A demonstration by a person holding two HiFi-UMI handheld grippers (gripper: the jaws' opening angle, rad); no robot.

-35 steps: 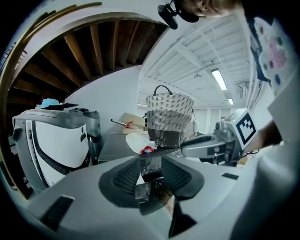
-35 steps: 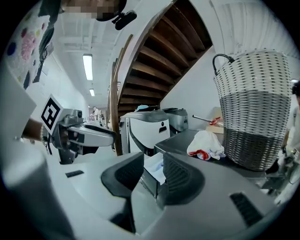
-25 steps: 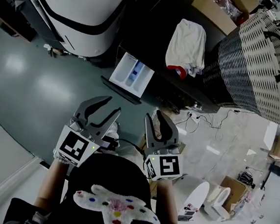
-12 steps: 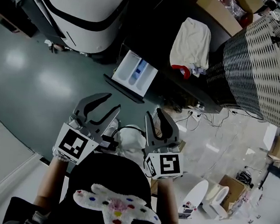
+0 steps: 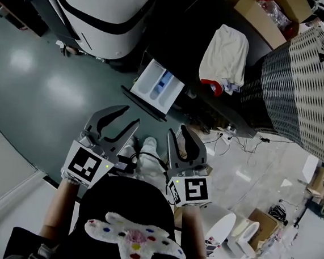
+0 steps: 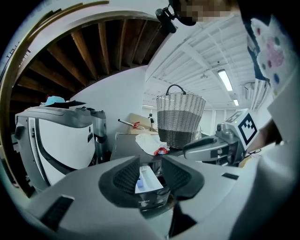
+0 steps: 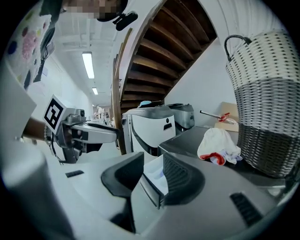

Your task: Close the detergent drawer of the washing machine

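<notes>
1. We see the left gripper (image 6: 151,174) with its jaws spread and nothing between the ribbed pads (image 6: 127,176). Through the gap the left gripper view looks straight at the detergent drawer (image 5: 157,86), which is some way off.
2. The right gripper (image 7: 152,180) is held just beside the left one, level with it. Its jaws are also apart and grip nothing, and the same drawer shows through their gap from farther right.
3. In the head view both grippers point up the picture toward the drawer. Neither touches it, and a strip of grey-green floor (image 5: 46,92) lies between the fingertips and its front panel.
4. The drawer stands pulled out from the dark front of the washing machine (image 5: 181,48). Its white compartments are open to view, with a blue insert in the middle one.
5. On the washing machine's dark top lies a crumpled white cloth (image 5: 226,50) with a red edge.
6. Just to the right of the cloth stands a tall wicker basket (image 5: 303,83), pale above and dark below, with a dark handle.
7. Behind the cloth we make out a cardboard box (image 5: 255,15).
8. To the left of the washing machine stands a large white machine (image 5: 100,6) with black trim.
9. Thin cables (image 5: 235,141) trail across the pale floor at the right.
</notes>
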